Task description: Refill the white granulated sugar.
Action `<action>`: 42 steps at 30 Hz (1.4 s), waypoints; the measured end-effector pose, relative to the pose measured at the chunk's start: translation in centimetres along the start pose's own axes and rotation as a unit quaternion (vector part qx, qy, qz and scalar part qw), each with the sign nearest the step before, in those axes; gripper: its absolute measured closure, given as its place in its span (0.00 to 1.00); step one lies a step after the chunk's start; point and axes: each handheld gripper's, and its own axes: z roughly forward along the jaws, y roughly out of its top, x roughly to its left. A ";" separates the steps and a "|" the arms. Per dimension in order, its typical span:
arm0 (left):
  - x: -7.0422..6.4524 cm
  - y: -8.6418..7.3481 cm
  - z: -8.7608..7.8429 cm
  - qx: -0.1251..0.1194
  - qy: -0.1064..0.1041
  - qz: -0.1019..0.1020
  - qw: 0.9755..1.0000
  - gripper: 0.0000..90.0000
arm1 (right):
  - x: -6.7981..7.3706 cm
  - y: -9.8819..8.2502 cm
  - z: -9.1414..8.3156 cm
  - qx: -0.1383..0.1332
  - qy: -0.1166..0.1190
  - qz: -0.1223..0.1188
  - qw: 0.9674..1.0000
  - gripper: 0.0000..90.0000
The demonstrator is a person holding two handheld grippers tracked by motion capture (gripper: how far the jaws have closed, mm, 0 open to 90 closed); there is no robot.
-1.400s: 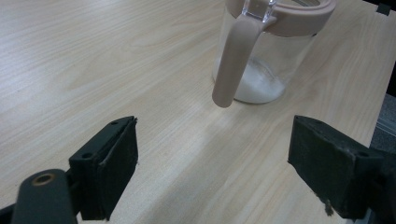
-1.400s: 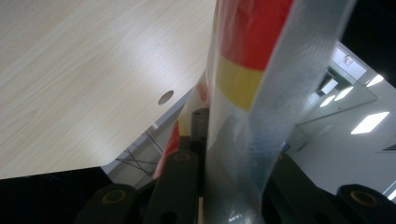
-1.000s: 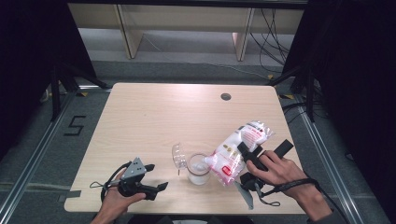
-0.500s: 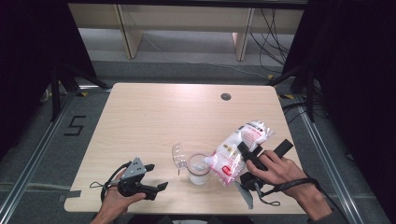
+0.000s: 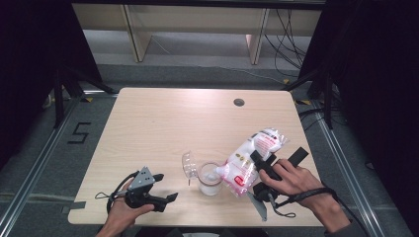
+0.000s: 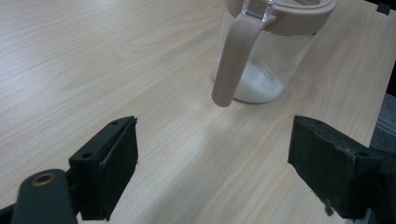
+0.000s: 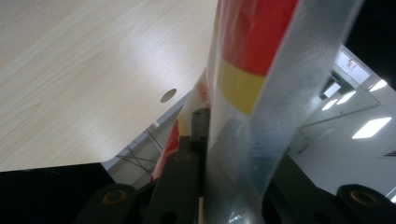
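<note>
Landmark: glass jar [image 5: 210, 178], pink rim, white powder at its bottom, near the table [image 5: 163, 123] front edge.
Your right gripper [image 5: 261, 165]: jaws clamped on the red-and-white bag [image 5: 249, 158], which tilts with its lower end over the jar's mouth, just right of the jar.
Your left gripper [image 5: 165, 193]: left of the jar, apart from it, jaws wide and bare.
Clear lid [image 5: 188, 165]: hinged back at the jar's left rim.
</note>
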 end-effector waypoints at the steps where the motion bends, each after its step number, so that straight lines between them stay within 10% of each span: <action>1: 0.0 0.0 0.0 0.000 -0.001 0.001 1.000 0.17 | 0.0 0.0 0.0 -0.001 0.000 -0.003 1.000 0.92; 42: 0.1 0.0 0.1 -0.002 -0.004 0.009 1.000 0.17 | -0.1 0.0 0.2 -0.004 0.002 -0.004 1.000 0.92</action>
